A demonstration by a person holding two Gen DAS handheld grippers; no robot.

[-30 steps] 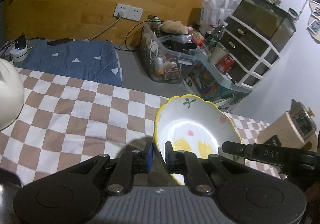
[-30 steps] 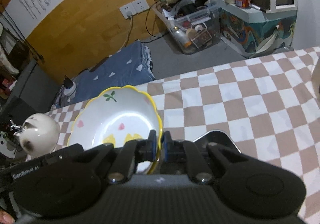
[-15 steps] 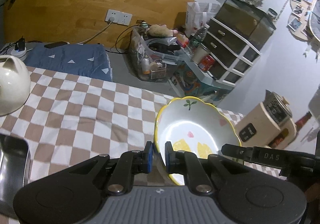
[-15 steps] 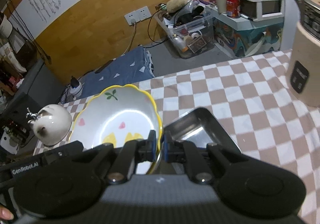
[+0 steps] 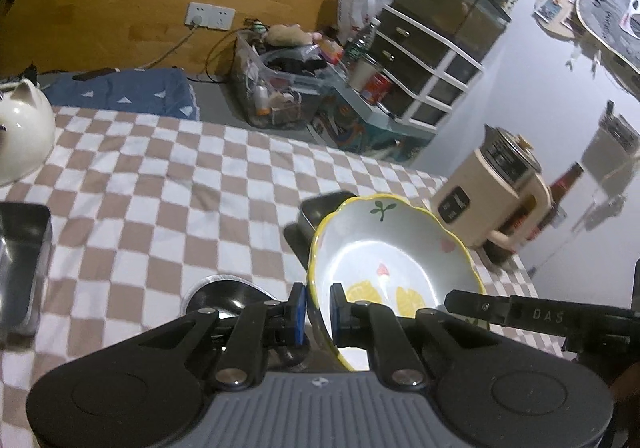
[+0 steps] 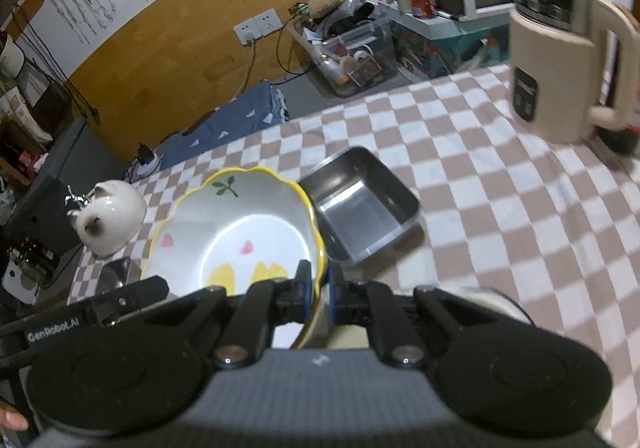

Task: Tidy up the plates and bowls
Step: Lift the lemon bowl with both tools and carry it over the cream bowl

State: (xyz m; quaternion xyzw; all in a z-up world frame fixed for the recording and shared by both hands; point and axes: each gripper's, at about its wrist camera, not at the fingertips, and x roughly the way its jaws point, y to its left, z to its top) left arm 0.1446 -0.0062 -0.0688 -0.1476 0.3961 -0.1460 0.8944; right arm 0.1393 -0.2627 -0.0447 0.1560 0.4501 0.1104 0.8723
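Observation:
A white bowl (image 5: 384,260) with a scalloped yellow rim and painted lemons hangs above the checked tablecloth, held from both sides. My left gripper (image 5: 318,314) is shut on its left rim. My right gripper (image 6: 318,284) is shut on its right rim, and the same bowl (image 6: 236,236) fills the middle of that view. A square steel tray (image 6: 360,204) lies on the cloth just beyond the bowl, partly hidden behind it in the left wrist view. A round steel bowl (image 5: 226,290) shows under my left fingers. A pale dish (image 6: 492,300) peeks out below my right fingers.
A beige electric kettle (image 6: 560,48) stands at the table's right end with a dark bottle (image 5: 564,180) behind it. A white cat-shaped pot (image 6: 110,216) sits at the left, and another steel tray (image 5: 22,248) lies near the left edge. Boxes and drawers stand on the floor beyond.
Both grippers have carried the bowl to the right across the table and slightly up. The square steel tray, the kettle and the round steel bowl have come into view.

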